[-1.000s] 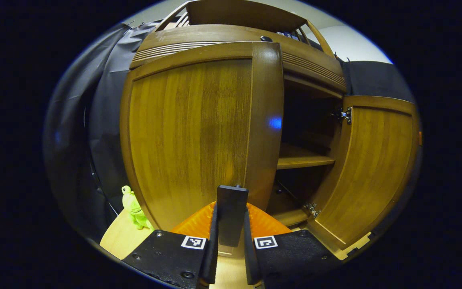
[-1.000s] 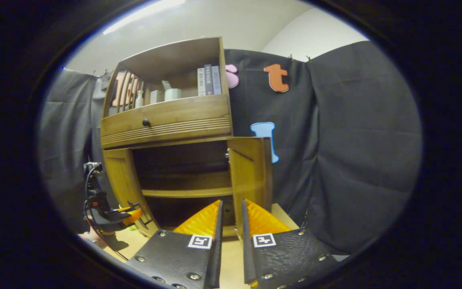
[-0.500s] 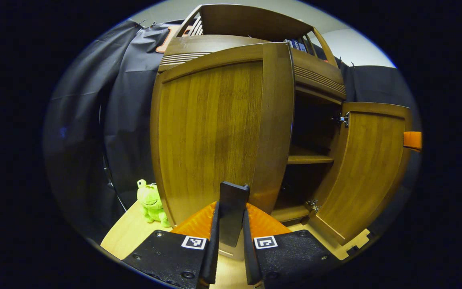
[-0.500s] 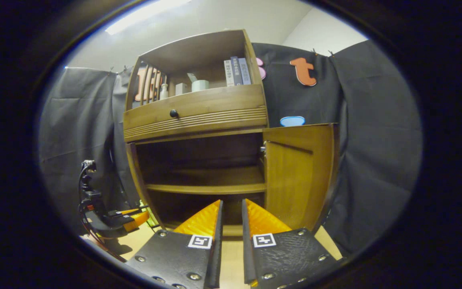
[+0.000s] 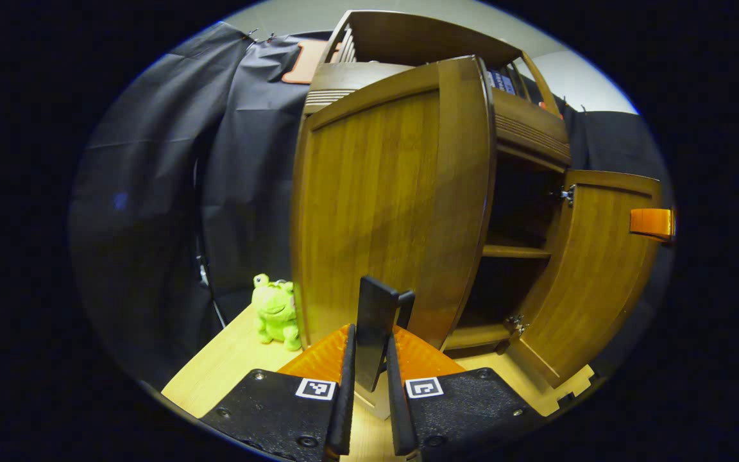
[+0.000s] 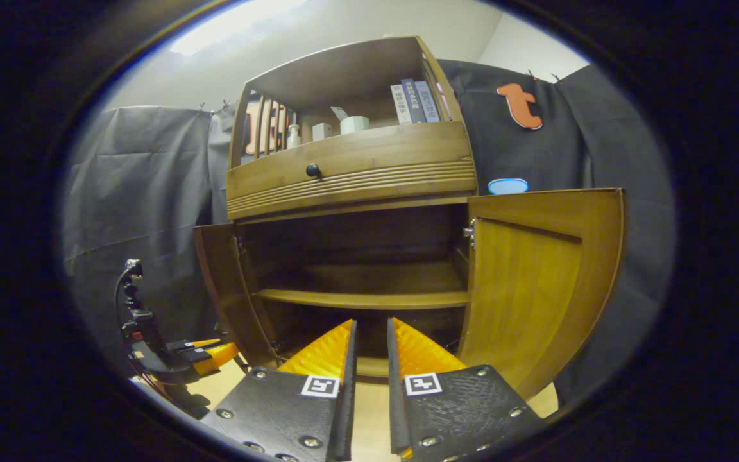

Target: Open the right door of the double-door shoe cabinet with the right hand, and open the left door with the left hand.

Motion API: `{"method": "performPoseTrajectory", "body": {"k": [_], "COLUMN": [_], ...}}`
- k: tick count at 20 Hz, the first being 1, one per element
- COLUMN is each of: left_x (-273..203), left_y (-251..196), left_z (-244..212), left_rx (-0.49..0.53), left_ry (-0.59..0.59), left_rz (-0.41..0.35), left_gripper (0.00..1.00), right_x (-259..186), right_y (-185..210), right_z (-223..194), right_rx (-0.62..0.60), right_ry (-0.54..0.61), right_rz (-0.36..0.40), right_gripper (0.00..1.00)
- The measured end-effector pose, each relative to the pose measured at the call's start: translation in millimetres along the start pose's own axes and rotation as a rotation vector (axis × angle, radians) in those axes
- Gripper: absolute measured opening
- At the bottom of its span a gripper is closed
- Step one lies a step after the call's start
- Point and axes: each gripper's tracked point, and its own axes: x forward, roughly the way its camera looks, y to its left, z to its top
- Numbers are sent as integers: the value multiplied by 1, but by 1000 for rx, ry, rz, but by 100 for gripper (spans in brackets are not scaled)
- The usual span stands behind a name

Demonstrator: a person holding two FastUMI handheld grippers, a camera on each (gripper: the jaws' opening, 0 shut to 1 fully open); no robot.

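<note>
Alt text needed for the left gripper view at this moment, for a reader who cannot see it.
The left gripper is clamped on the dark handle of the shoe cabinet's left door, which stands swung open toward the camera. Past it, the right door is open too, showing an inner shelf. A green plush frog sits on the wooden floor beside the cabinet.

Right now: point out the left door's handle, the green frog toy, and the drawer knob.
left door's handle point(image 5: 373, 337): left gripper view, flat dark face above the fingers.
green frog toy point(image 5: 275, 312): left gripper view, its belly.
drawer knob point(image 6: 312, 170): right gripper view, round front.
</note>
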Motion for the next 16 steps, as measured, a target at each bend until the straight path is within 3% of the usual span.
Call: {"method": "performPoseTrajectory", "body": {"k": [5,9,16], "left_x": [-20,-35,-64], "left_y": [50,92,136], "left_z": [-3,0,11], "left_rx": [31,-20,-59], "left_ry": [18,8,-22], "left_rz": [119,213,316], "left_gripper": [17,10,10], "right_x": [9,17,23], "right_y": [17,36,54], "right_z": [-4,-7,-7], "right_rx": [3,26,14], "right_ry": [13,25,29], "right_rz": [60,116,176], "right_gripper": [23,23,23]}}
